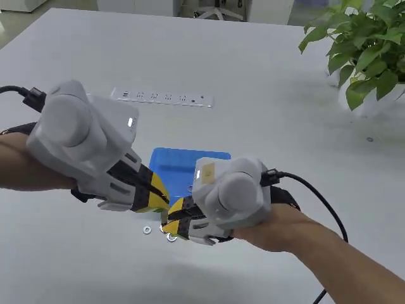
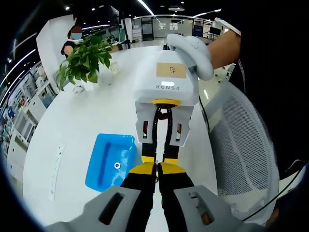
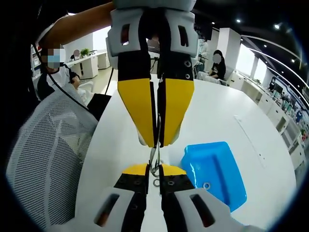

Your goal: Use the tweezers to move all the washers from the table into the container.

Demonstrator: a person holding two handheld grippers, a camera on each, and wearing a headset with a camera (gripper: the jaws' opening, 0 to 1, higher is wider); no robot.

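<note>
The table (image 1: 285, 190) is a broad, flat, matt white surface.

My left gripper (image 2: 155, 169) and right gripper (image 3: 153, 170) sit over its near edge, nose to nose. Each has a smooth white moulded body and black jaws capped with yellow pads.

- Left gripper: the jaws are pressed together on the tweezers (image 3: 154, 157), with only a hairline gap between the pads.
- Right gripper: the jaws stand close on either side of the free end of the tweezers. I cannot tell whether they press on it.

The container (image 1: 190, 161) is a shallow rectangular tray of glossy blue plastic with rounded corners. It lies flat on the table just beyond the jaw tips.

The tweezers are a thin, bright metal strip pair. The long axis runs along the line joining the two grippers. The free end points away from the left jaws, toward the right jaws and down at the table.

The washers are small, flat metal rings.

- One washer (image 2: 117, 165) lies inside the container.
- Two washers (image 1: 147, 230) (image 1: 171, 237) lie on the bare table below the jaw tips, on the near side of the container.
</note>
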